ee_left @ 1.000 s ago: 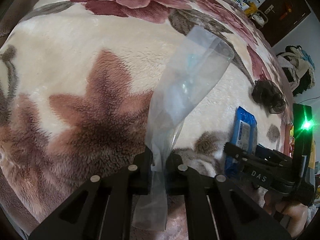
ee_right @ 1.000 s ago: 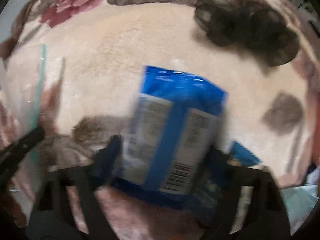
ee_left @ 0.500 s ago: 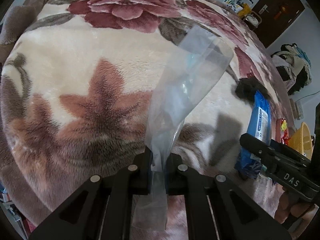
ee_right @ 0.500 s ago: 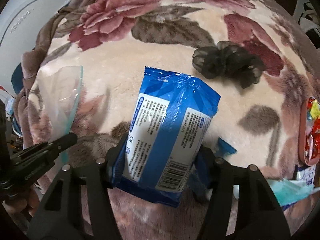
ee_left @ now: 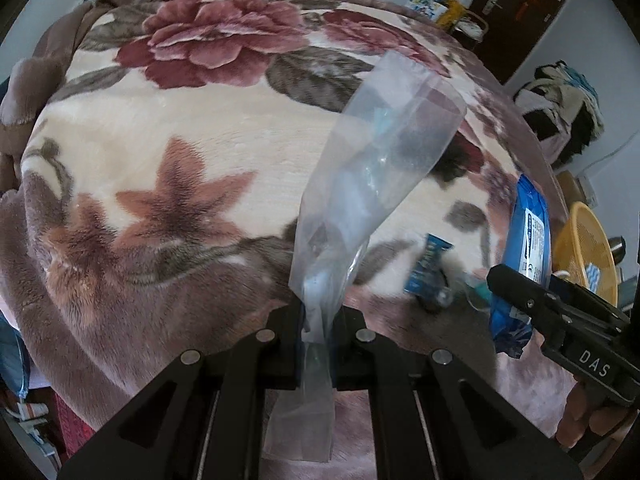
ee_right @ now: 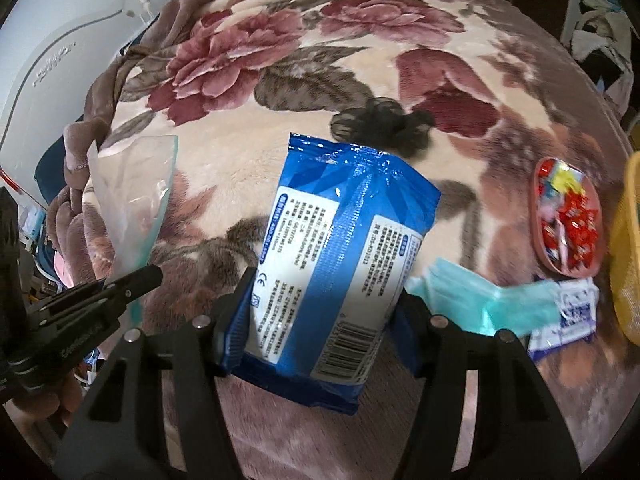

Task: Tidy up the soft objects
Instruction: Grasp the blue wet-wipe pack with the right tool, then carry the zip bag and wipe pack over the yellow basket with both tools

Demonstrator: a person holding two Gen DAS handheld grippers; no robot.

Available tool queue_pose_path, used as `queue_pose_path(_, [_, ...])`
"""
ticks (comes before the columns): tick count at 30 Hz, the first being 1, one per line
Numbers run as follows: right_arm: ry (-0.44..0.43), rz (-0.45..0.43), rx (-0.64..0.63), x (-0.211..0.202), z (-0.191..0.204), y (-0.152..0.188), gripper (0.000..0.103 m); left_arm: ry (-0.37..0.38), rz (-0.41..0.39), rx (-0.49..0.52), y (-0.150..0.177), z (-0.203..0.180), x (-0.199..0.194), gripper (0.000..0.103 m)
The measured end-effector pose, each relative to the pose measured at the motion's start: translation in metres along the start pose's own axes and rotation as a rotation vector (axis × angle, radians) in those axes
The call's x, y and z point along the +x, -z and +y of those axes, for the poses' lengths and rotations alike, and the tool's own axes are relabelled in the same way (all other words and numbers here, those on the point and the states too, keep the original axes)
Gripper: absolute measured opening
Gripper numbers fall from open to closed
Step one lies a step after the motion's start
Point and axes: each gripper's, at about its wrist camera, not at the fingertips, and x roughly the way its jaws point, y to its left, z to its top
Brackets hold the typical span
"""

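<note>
My left gripper [ee_left: 318, 312] is shut on the edge of a clear plastic bag [ee_left: 376, 168], which stands up above the floral blanket [ee_left: 168, 128]; the bag also shows in the right wrist view [ee_right: 132, 196]. My right gripper [ee_right: 324, 292] is shut on a blue and white wet-wipes pack [ee_right: 340, 264] and holds it lifted above the blanket; the pack also shows in the left wrist view [ee_left: 524, 248], to the right of the bag.
A black hair scrunchie [ee_right: 380, 124] lies on the blanket beyond the pack. Teal face masks [ee_right: 492, 300], a small tissue packet [ee_right: 572, 308], a pink tray of candies [ee_right: 568, 216] and a yellow basket [ee_left: 580, 248] sit at the right.
Both grippers have risen above the blanket. The right gripper has lifted the wipes pack off the bed, away from the scrunchie. The left still holds the bag.
</note>
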Motion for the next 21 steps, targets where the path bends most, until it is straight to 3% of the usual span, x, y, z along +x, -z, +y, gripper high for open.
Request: queue_pose_path(21, [0.029, -0.096, 0.129, -0.071, -0.079, 0.044, 0.061, 0.02, 0.005, 0.179, 0.024, -0.106, -0.013, 0.007])
